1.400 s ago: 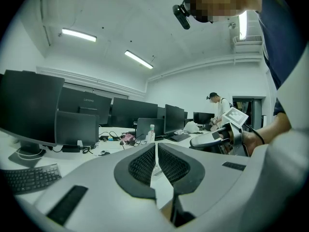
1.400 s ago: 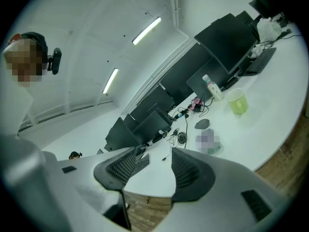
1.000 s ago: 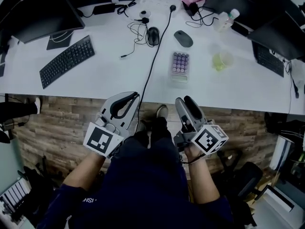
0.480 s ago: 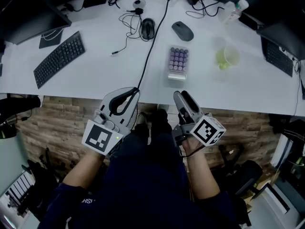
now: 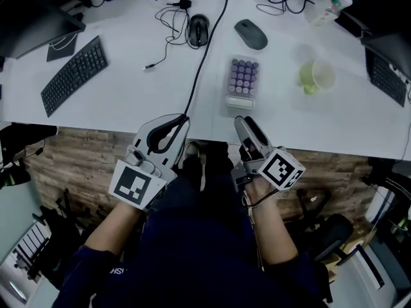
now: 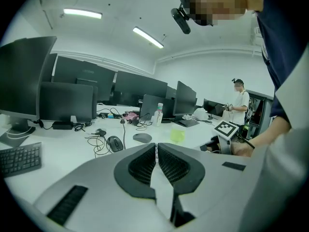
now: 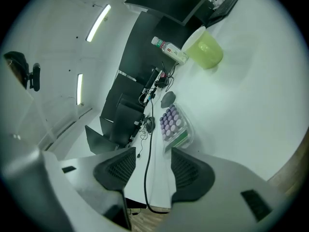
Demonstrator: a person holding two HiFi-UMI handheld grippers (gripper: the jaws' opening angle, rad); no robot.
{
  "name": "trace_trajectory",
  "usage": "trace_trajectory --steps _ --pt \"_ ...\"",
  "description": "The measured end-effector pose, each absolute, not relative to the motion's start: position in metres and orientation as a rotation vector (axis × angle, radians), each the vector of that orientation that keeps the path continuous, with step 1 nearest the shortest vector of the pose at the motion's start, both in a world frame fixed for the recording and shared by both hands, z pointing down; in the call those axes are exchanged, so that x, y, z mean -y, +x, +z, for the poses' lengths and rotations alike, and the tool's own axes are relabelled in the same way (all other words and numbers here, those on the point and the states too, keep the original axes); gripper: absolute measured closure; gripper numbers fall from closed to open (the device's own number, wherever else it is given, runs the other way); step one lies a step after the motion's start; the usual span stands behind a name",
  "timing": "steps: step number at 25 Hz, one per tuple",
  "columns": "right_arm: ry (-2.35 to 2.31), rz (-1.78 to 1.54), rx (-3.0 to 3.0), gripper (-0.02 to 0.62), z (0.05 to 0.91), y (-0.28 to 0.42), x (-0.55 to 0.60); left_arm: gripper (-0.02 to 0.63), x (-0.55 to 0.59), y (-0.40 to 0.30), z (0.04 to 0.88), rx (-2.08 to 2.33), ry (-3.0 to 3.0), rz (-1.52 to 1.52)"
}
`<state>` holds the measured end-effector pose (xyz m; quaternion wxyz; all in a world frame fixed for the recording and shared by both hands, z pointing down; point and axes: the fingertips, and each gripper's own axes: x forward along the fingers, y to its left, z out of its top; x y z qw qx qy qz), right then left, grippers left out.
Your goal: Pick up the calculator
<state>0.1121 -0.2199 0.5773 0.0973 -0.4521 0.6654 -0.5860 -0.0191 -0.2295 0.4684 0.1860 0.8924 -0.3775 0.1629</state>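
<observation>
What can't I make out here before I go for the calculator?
Calculator: key labels and display reading too small, head and right gripper views.
Black cable: lower end hidden behind the left gripper, head view.
Right-hand keyboard: cut off by the frame edge, head view.
Bottle: label too small, right gripper view.

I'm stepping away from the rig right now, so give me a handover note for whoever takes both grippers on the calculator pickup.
Left gripper: fingers shut, empty, held at the near edge of the white desk.
Right gripper: fingers open, nothing between them, at the same edge and pointed toward the calculator.
Calculator: flat on the desk just beyond the right gripper, untouched, with a black cable to its left and a green cup to its right.
Done: nothing yet.
Left: reach in, probably with the right gripper, close on the calculator and lift.
</observation>
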Motion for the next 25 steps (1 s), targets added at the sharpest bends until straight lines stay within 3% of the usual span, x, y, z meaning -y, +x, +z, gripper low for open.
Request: trace_trajectory --steps 25 --pt "-1.245 -1.856 -1.807 0.373 0.616 0.113 0.236 0.565 0.24 -0.012 0.502 1.046 2.439 0.5"
